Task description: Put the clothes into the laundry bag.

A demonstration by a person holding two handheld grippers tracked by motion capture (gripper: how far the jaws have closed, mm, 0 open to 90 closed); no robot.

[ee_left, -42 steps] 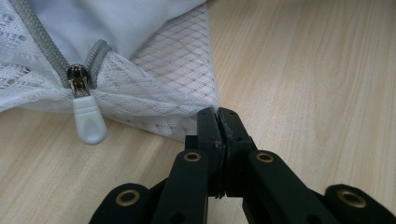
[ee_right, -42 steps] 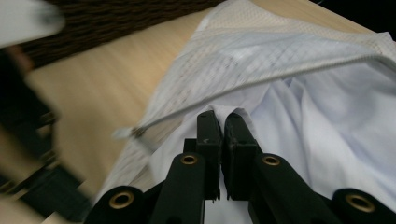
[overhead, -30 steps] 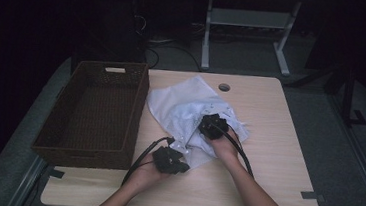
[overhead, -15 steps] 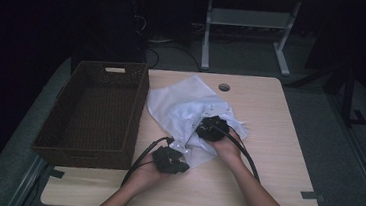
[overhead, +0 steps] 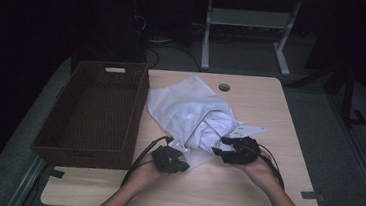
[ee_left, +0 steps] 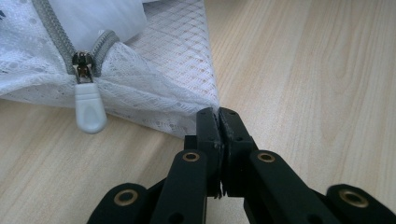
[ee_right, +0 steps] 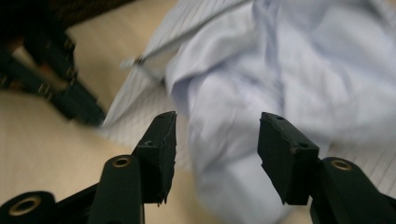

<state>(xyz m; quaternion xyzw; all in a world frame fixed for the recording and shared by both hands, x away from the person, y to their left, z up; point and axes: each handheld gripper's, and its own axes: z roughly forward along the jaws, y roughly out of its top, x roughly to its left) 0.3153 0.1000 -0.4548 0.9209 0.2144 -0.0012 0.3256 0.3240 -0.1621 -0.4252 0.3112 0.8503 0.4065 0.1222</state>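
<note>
A white mesh laundry bag (overhead: 178, 105) lies on the table with its zipper open, and a pale blue garment (overhead: 214, 128) sticks out of its mouth. My left gripper (overhead: 182, 162) is shut on the bag's near corner (ee_left: 205, 100), close to the grey zipper pull (ee_left: 88, 107). My right gripper (overhead: 218, 149) hovers at the bag's near right side. Its jaws have just been opening and stand apart (ee_right: 217, 135), facing the garment (ee_right: 261, 84), with nothing pressed between them. The left gripper (ee_right: 70, 93) also shows blurred beyond it.
A dark wicker basket (overhead: 86, 150) stands along the table's left side, its inside bare. A cable hole (overhead: 224, 87) sits near the far edge. Bare wood (overhead: 243, 198) runs along the front. A white desk frame (overhead: 207, 35) stands on the floor beyond the table.
My right gripper has drawn back from the bag's middle toward the near right, and its jaws have opened. The left gripper keeps its place on the bag's corner.
</note>
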